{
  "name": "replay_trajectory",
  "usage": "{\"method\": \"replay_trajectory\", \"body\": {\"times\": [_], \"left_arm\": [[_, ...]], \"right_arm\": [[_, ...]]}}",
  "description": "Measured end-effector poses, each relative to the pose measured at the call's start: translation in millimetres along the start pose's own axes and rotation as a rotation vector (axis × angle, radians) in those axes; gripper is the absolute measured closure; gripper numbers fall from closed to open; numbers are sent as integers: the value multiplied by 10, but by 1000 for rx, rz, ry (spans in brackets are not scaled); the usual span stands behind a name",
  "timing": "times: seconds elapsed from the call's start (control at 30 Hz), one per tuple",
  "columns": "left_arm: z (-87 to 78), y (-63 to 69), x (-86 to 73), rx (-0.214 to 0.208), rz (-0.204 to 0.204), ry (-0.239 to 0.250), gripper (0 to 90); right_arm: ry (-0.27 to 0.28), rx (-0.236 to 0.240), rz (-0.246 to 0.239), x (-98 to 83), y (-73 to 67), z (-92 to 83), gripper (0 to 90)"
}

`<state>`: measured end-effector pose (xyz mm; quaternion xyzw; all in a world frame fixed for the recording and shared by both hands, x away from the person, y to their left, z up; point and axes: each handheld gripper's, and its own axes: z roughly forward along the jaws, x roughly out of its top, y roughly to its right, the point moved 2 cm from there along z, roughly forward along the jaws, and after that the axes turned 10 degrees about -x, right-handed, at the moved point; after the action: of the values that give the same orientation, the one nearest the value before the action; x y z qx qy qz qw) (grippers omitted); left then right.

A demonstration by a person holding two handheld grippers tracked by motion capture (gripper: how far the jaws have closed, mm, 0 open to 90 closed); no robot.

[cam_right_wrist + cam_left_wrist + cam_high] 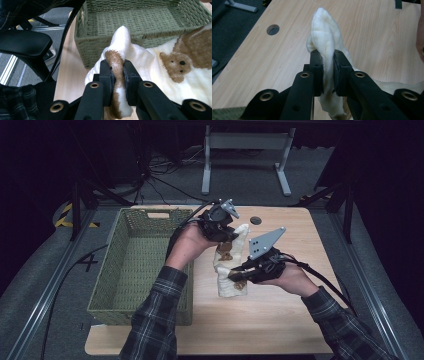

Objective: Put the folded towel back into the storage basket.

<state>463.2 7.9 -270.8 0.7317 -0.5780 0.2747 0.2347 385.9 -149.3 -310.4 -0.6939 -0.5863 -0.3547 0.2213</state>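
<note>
Right of basket point(140, 265): cream bear-print cloth point(231, 270), held up over tabletop point(280, 320)
Left hand-held gripper point(234, 234): clamped on cloth's far edge
Right hand-held gripper point(235, 276): clamped on cloth's near edge

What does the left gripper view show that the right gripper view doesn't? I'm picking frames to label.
Left gripper view alone: the round hole in the wooden table, and a plain cream fold of the towel.

Right gripper view alone: the green woven basket, the brown bear print on the towel, a plaid sleeve.

Both: black fingers shut on a towel fold, above light wood.
</note>
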Motion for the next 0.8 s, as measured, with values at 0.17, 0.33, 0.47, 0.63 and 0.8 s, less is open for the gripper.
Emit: {"method": "replay_trajectory", "body": {"times": [0.17, 0.33, 0.47, 0.63, 0.8], "left_arm": [[-198, -82, -146, 18, -6, 19, 803], [-361, -158, -304, 25, -19, 44, 803], [-497, -209, -442, 45, -34, 58, 803], [-654, -230, -621, 67, -54, 75, 803], [-733, -217, -771, 75, -68, 93, 803]], "right_arm": [[12, -8, -15, 211, -3, 125, 808], [9, 2, -34, 412, -14, 307, 807], [21, 20, -32, 591, -9, 468, 807], [22, 39, -36, 746, -50, 670, 807], [17, 62, -37, 861, -118, 897, 806]]}}
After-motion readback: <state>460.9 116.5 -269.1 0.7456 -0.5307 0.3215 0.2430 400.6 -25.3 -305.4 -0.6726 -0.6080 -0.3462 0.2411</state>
